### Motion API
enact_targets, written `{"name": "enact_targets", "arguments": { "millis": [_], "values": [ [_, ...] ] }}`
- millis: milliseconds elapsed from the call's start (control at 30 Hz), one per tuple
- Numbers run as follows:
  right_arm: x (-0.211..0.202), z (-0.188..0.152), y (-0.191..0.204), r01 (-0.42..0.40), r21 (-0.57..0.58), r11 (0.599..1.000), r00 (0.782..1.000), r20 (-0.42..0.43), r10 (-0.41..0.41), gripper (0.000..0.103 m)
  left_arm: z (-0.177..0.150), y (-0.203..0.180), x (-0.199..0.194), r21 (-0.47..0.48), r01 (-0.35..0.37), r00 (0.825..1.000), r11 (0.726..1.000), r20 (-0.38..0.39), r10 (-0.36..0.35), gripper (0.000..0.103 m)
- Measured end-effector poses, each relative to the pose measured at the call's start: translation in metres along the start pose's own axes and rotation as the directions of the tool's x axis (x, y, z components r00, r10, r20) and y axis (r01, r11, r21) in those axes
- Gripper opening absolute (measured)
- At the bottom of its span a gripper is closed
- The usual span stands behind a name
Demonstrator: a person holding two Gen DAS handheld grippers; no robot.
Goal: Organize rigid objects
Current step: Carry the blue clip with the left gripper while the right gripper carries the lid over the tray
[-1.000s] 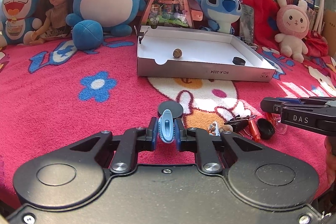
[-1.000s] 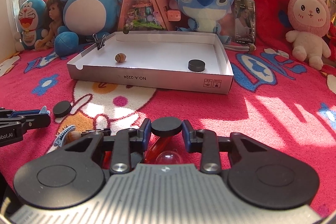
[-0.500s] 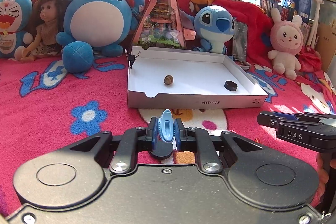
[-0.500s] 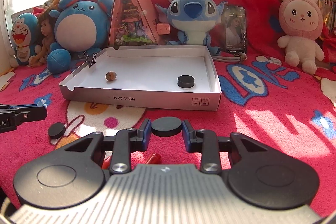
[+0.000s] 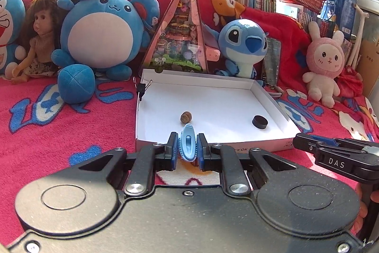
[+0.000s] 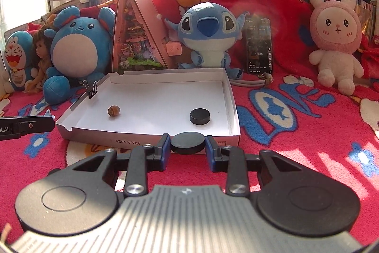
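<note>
my left gripper (image 5: 187,151) pinches a light blue hair clip (image 5: 188,145) upright between its blue-edged pads, held just short of the near wall of a shallow white cardboard box (image 5: 236,148) on a red cartoon-print blanket (image 5: 59,129). my right gripper (image 6: 187,150) clamps a flat black disc (image 6: 187,145) by its rim, level, in front of the same box (image 6: 151,139), near its right front corner. inside the box lie a small brown nut-like object (image 6: 114,110) toward the left and a second black disc (image 6: 200,116) toward the right, well apart from each other. a black binder clip (image 6: 91,89) grips the box's left wall near the far corner. behind the box stand a triangular pink display case (image 6: 135,39), a blue stitch plush (image 6: 208,32) and a round blue plush (image 6: 75,44); a doll (image 5: 40,39) and a doraemon plush (image 6: 16,56) sit further left, a pink rabbit plush (image 6: 336,39) to the right. a phone (image 6: 259,46) leans upright beside the stitch plush.
</note>
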State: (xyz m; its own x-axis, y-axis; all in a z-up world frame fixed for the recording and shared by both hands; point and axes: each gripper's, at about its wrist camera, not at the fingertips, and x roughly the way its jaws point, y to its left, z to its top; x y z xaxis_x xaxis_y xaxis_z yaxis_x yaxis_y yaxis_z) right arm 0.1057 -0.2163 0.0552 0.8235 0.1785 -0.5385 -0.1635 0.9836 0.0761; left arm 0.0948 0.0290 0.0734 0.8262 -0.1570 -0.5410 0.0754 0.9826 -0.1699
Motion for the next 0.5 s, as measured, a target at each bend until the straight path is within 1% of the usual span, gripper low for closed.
{"name": "enact_targets", "arguments": {
  "millis": [133,300,500],
  "values": [
    [0.01,0.014,-0.007,0.0,0.025,1.0,1.0,0.002,-0.001,0.037,0.013,0.002,0.011,-0.01,-0.006,1.0,1.0,0.002,0.006,0.016],
    [0.026,0.03,-0.013,-0.002,0.03,1.0,1.0,-0.005,0.002,0.037,0.029,0.005,0.034,-0.025,-0.02,0.999,0.999,-0.031,0.019,0.016],
    [0.054,0.046,-0.024,-0.021,0.085,0.996,0.998,-0.059,0.026,0.037,0.04,0.01,0.067,-0.062,-0.021,0.996,0.998,-0.087,0.015,0.016]
  ]
}}
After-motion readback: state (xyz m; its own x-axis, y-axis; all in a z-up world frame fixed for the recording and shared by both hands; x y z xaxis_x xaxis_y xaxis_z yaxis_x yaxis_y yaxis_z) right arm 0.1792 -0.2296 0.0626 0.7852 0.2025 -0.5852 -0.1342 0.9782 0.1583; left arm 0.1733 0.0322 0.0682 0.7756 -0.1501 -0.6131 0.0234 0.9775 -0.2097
